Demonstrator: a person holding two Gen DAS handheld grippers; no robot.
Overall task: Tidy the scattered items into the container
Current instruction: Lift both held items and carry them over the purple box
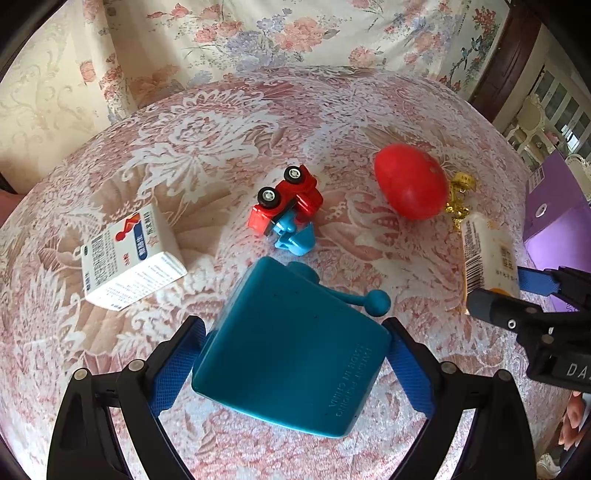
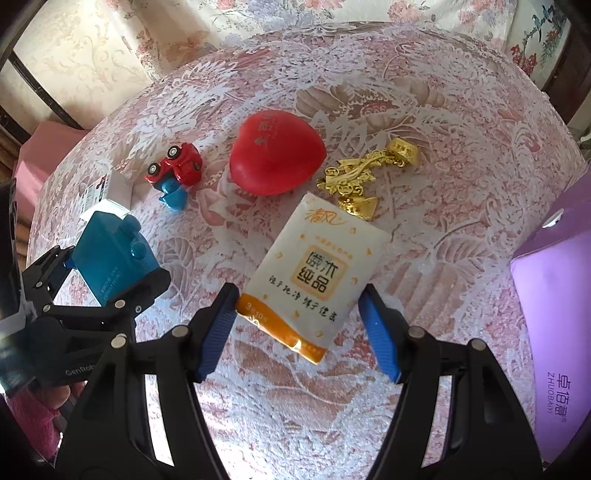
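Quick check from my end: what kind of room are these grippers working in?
Most likely a home living or dining room. The round table wears a pink lace cloth, floral fabric drapes behind it, and cream cabinets show at the far right. Toys and a tissue pack lie about.

The purple box (image 2: 554,314) is cut off by the right edge.

My right gripper (image 2: 299,314) straddles a white and orange tissue packet (image 2: 314,269) on the pink lace tablecloth (image 2: 424,240), blue pads (image 2: 218,328) just beside its edges. Beyond lie a red heart-shaped box (image 2: 277,155) and gold charm (image 2: 365,173). My left gripper (image 2: 110,273) brackets a teal plastic box (image 2: 110,254).
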